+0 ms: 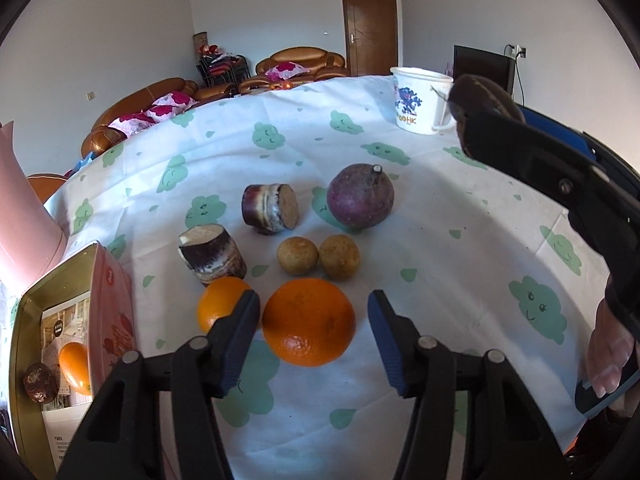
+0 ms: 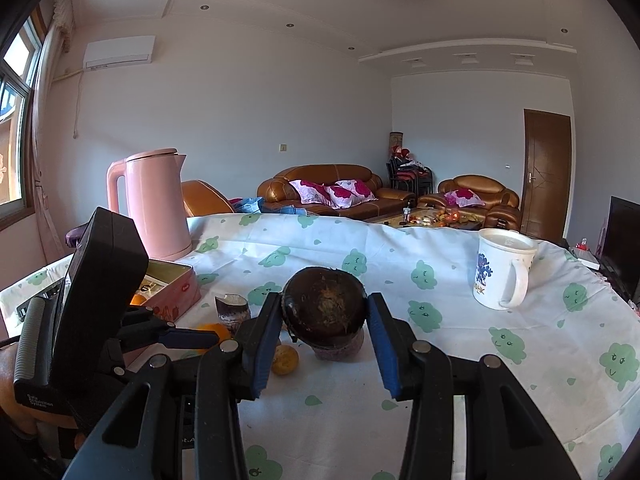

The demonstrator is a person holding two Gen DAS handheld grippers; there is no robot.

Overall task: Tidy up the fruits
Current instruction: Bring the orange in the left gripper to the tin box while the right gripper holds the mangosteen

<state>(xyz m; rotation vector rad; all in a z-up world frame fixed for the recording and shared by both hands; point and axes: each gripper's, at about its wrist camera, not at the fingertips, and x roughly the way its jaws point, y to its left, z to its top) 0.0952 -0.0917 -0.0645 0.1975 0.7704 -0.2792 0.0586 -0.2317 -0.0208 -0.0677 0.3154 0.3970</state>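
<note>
My left gripper (image 1: 312, 316) is open, its jaws on either side of a large orange (image 1: 308, 322) on the tablecloth. A smaller orange (image 1: 218, 302) lies just left of it. Behind them lie two small brown fruits (image 1: 298, 257) (image 1: 339, 257), two sugarcane pieces (image 1: 211, 253) (image 1: 271, 208) and a purple round fruit (image 1: 360, 196). My right gripper (image 2: 325, 312) is shut on a dark brown round fruit (image 2: 324, 307) and holds it above the table; it also shows in the left wrist view (image 1: 482, 98). A pink tin box (image 1: 52, 320) at the left holds an orange (image 1: 74, 368) and a dark brown fruit (image 1: 39, 383).
A pink kettle (image 2: 154, 204) stands at the far left behind the tin. A white mug (image 2: 502, 268) stands at the far right of the table (image 2: 440, 360). Sofas and a door lie beyond the table's far edge.
</note>
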